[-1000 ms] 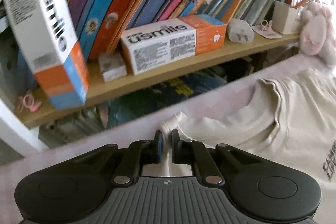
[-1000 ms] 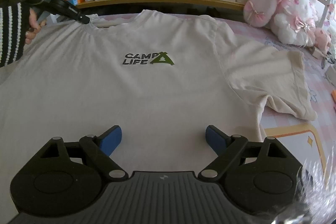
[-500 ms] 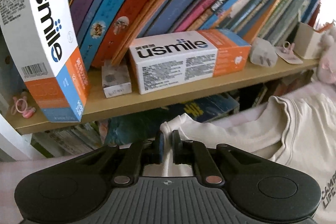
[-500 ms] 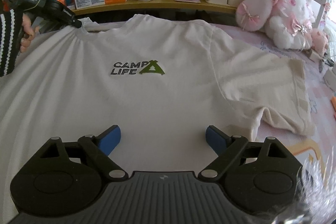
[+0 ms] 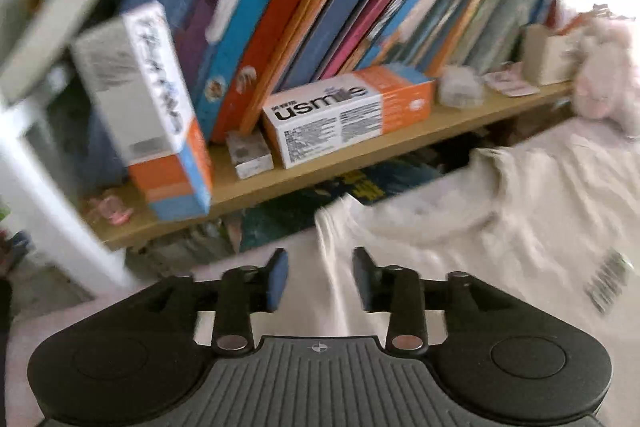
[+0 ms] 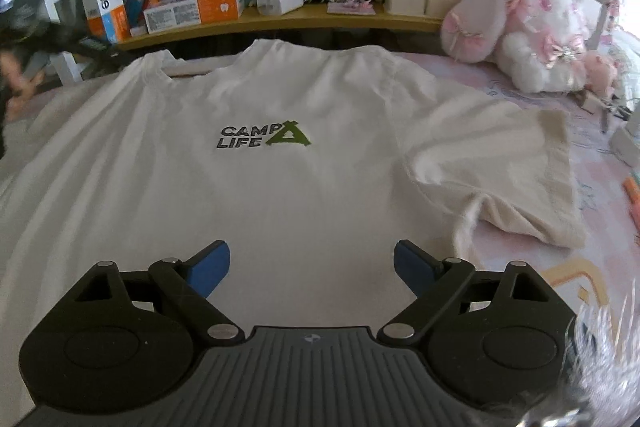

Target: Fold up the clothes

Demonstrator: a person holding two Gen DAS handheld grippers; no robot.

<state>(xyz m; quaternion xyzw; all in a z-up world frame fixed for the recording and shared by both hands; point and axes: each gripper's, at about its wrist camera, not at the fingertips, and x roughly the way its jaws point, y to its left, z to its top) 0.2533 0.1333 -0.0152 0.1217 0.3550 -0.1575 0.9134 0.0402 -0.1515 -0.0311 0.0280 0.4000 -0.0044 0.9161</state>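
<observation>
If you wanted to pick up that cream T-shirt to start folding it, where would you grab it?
Probably at the short sleeve on the right, pinching its outer hem from that side. The T-shirt lies flat, chest print up, so the middle offers nothing to pinch, while the sleeve sticks out with a free, slightly rumpled edge. The right claw is open over the lower body, nearest to it.

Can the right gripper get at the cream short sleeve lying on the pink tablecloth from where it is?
Probably yes. The right gripper is open above the cream T-shirt, and the sleeve lies flat to its right with nothing on it or between them.
</observation>
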